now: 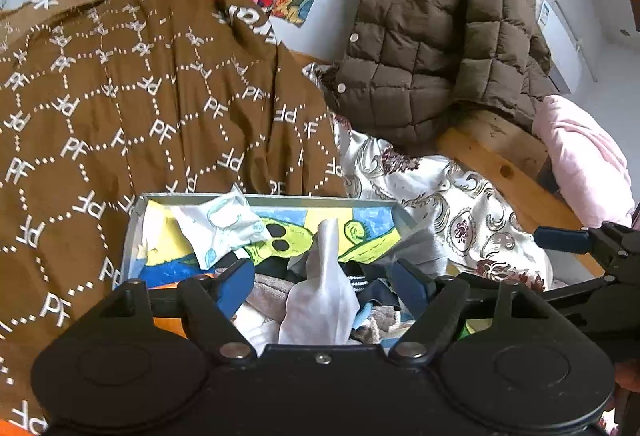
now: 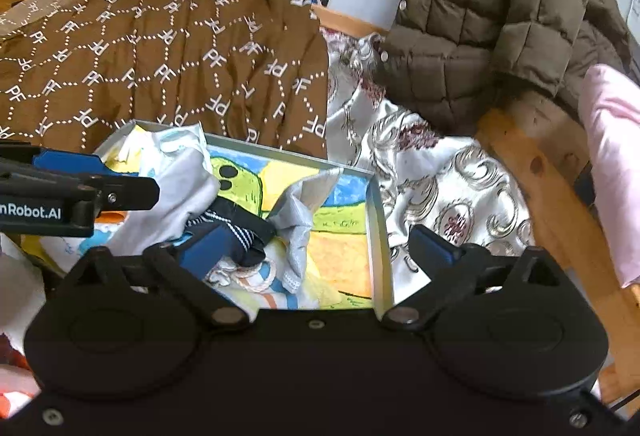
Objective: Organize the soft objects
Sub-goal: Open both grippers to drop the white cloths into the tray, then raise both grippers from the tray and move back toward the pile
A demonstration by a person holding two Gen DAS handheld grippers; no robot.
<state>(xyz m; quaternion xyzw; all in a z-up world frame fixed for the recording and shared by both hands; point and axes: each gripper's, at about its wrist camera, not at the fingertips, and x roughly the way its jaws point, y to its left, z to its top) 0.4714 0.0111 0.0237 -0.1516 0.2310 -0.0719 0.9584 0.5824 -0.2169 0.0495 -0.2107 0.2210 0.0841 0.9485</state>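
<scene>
We judge that the step in hand is the release of small soft pieces into the box (image 2: 380,236), and to do it well we should lift both grippers straight away from the pile, so that no cloth catches on a blue pad and comes out again. The largest things around are not in the box: a brown patterned jacket (image 1: 120,108) lies behind it and to the left, a quilted olive jacket (image 1: 432,36) hangs over the wooden frame (image 1: 500,164) on the right, and a silver floral cloth (image 1: 460,212) lies under the box on its right side. The box itself is a shallow grey tray with a painted yellow and blue bottom, and it already holds the task's things: a white printed garment (image 1: 224,224) near the far wall, a grey cloth (image 2: 296,212) standing in a peak, a dark striped piece (image 2: 236,224) beside it, and a white sock-like piece (image 1: 324,296) that sticks up. The left gripper (image 1: 324,288) is open, with this white piece between its fingers but, as far as we see, not pressed. The right gripper (image 2: 320,252) is wide open over the right wall of the box and holds nothing. Before the next pick we would press the standing pieces flat.
</scene>
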